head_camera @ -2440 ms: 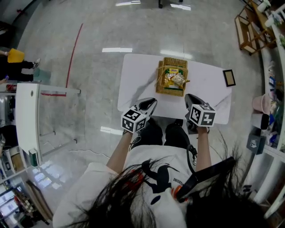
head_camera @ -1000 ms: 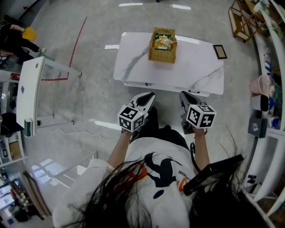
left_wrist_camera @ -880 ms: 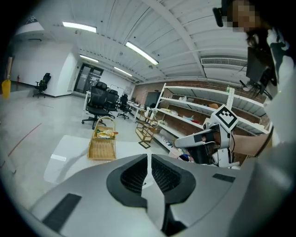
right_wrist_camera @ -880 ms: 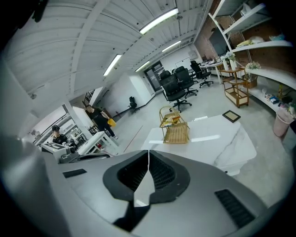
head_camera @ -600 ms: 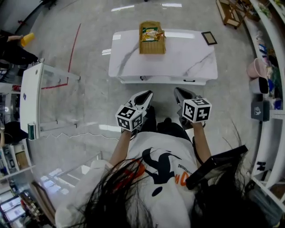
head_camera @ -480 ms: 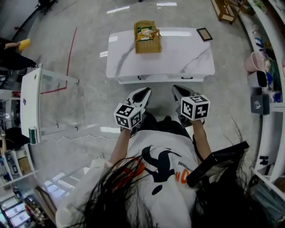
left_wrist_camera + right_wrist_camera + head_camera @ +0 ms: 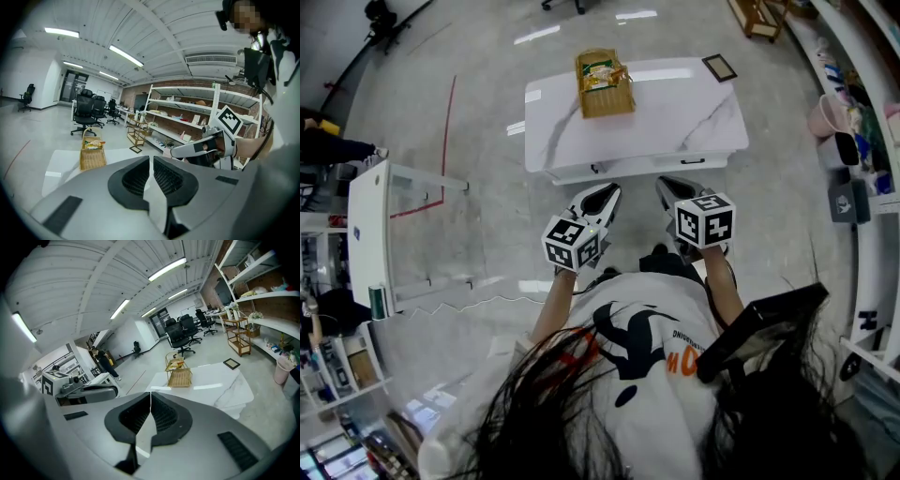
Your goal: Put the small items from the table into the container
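Note:
A wicker basket (image 7: 604, 84) with packaged small items in it stands at the far left part of the white marble table (image 7: 675, 112). Both grippers hang over the floor, short of the table's near edge. My left gripper (image 7: 606, 193) is shut with nothing in it, and so is my right gripper (image 7: 664, 186). In the left gripper view the left gripper (image 7: 151, 158) points toward the basket (image 7: 91, 152), with the right gripper's fingers (image 7: 192, 149) beside it. The right gripper (image 7: 151, 393) in its own view also faces the basket (image 7: 179, 373) and table (image 7: 220, 380).
A small dark picture frame (image 7: 719, 67) lies at the table's far right corner. A white cabinet (image 7: 366, 234) stands to the left, shelving (image 7: 862, 103) runs along the right wall. Office chairs (image 7: 86, 115) stand beyond the table. Another person (image 7: 104, 363) stands far left.
The table and basket have drawn away toward the top of the head view as I stepped back. Both grippers stayed shut and side by side, now over bare floor.

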`<state>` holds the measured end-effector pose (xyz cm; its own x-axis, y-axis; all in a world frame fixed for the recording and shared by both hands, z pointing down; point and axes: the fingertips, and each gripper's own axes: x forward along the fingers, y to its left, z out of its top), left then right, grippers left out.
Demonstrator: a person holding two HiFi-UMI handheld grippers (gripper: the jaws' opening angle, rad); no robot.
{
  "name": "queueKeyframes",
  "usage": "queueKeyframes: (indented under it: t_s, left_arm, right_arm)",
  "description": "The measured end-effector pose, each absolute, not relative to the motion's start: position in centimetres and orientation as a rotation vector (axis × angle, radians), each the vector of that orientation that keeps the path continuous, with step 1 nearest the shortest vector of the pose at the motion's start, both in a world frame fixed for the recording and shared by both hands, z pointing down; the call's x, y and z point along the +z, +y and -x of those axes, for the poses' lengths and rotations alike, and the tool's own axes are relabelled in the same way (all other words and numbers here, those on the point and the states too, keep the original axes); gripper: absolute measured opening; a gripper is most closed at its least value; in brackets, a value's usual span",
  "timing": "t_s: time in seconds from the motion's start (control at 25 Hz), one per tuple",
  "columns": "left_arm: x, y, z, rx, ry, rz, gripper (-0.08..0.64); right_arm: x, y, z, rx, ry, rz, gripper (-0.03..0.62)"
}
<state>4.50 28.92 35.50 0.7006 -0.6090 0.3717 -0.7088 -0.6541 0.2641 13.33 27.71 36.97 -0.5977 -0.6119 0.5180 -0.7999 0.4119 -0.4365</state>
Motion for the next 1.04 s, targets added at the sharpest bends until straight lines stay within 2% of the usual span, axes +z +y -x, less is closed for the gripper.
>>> queueKeyframes:
  t_s: [0.68, 1.04]
  left_arm:
    - [35.7, 31.7, 3.5, 0.298, -1.103, -2.449, 0.026]
    - [36.1, 31.1, 2.8, 0.295, -1.102, -2.447, 0.025]
  right_arm:
    - [37.3, 30.1, -5.4, 0.907, -2.379, -1.132, 0.017]
    - [37.6, 29.7, -5.8, 0.895, -2.378, -1.104, 0.017]
